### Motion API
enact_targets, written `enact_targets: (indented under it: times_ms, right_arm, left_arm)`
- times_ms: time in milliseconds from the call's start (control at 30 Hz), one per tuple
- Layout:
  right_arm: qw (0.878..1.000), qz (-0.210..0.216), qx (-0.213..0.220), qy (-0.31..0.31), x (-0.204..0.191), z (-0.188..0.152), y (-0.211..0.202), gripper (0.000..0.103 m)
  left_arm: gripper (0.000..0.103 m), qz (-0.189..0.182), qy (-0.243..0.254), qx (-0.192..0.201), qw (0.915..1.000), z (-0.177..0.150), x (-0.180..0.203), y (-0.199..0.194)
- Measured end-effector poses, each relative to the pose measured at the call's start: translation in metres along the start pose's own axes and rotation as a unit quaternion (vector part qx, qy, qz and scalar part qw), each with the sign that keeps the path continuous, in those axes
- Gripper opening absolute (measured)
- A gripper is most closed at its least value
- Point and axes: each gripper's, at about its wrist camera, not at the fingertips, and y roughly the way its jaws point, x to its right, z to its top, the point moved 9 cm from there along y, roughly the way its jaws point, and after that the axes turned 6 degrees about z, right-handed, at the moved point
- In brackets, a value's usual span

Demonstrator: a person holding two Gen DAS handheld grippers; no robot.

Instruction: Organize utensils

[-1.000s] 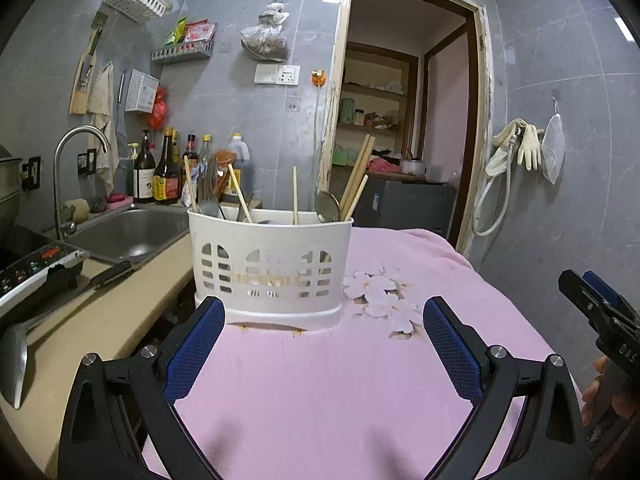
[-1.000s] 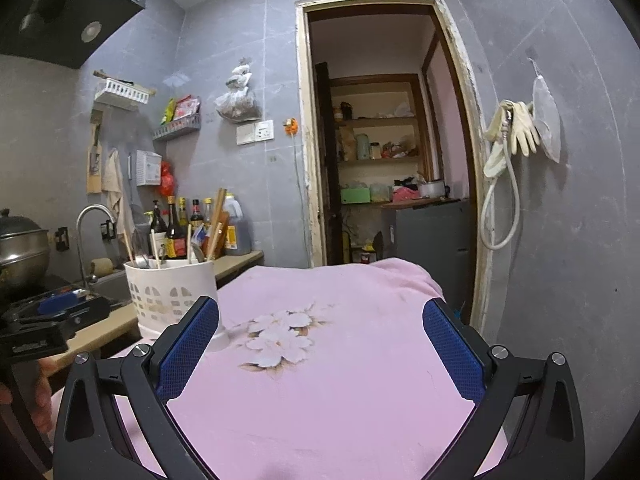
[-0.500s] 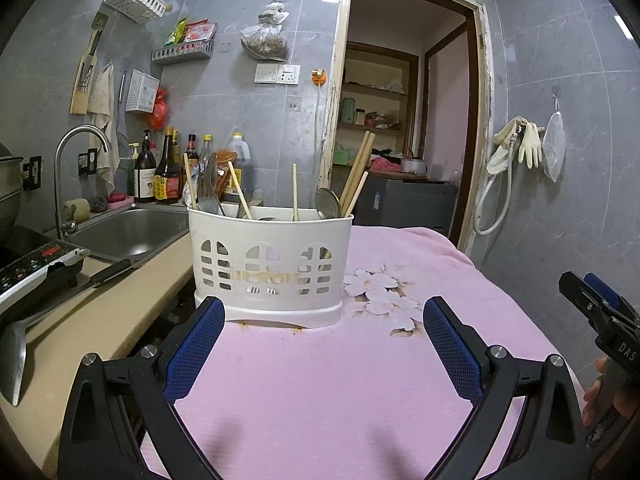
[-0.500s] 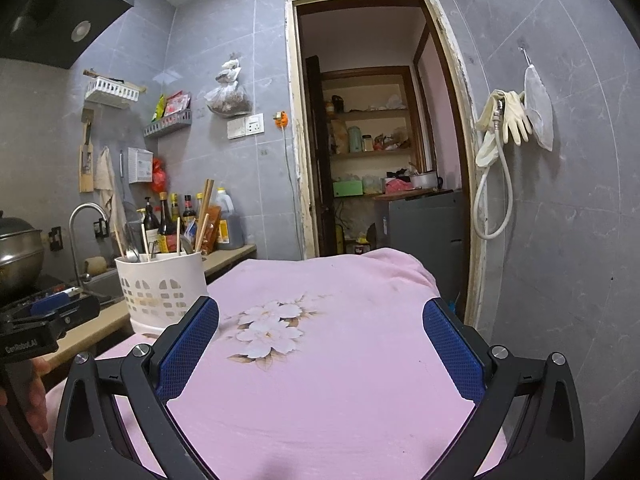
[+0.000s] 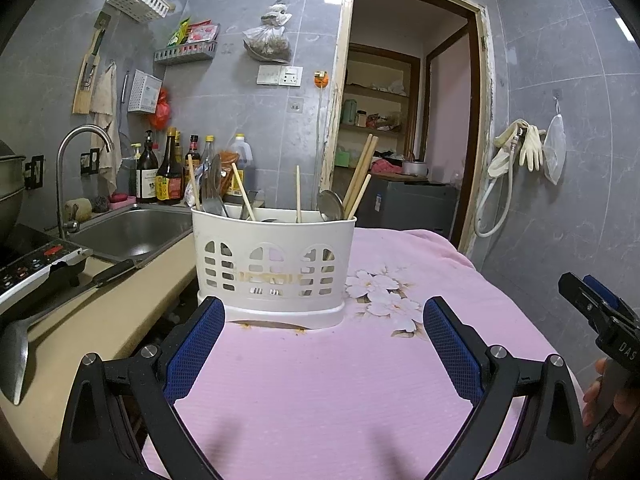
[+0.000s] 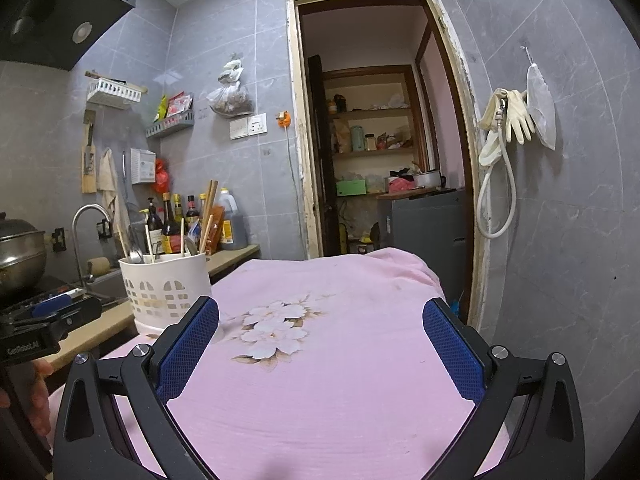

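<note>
Blue-padded left claw (image 5: 320, 344) spread wide, empty, level before white utensil holder (image 5: 273, 264), right claw (image 6: 320, 344) likewise agape over pink cloth (image 6: 328, 380)

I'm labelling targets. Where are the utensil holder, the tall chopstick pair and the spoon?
utensil holder (image 5: 276, 268): left wrist view, front wall.
tall chopstick pair (image 5: 362, 172): left wrist view, mid-shaft.
spoon (image 5: 331, 205): left wrist view, bowl.

Left gripper (image 5: 320, 344) level, jaws spread wide, nothing between its blue pads (image 5: 192, 354), right gripper (image 6: 320, 344) likewise wide apart and empty, seen from the left camera at 3 o'clock, a hand (image 5: 608, 396) gripping its handle
</note>
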Motion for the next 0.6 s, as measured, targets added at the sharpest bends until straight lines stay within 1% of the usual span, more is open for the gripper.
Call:
enact_targets:
  times_ms: [600]
  right_arm:
    - [1.000, 0.002, -0.001, -0.002, -0.0015, -0.0009, 0.0015, 0.103]
  left_arm:
    - [0.097, 0.001, -0.002, -0.001, 1.0000, -0.0013, -0.0010, -0.0017]
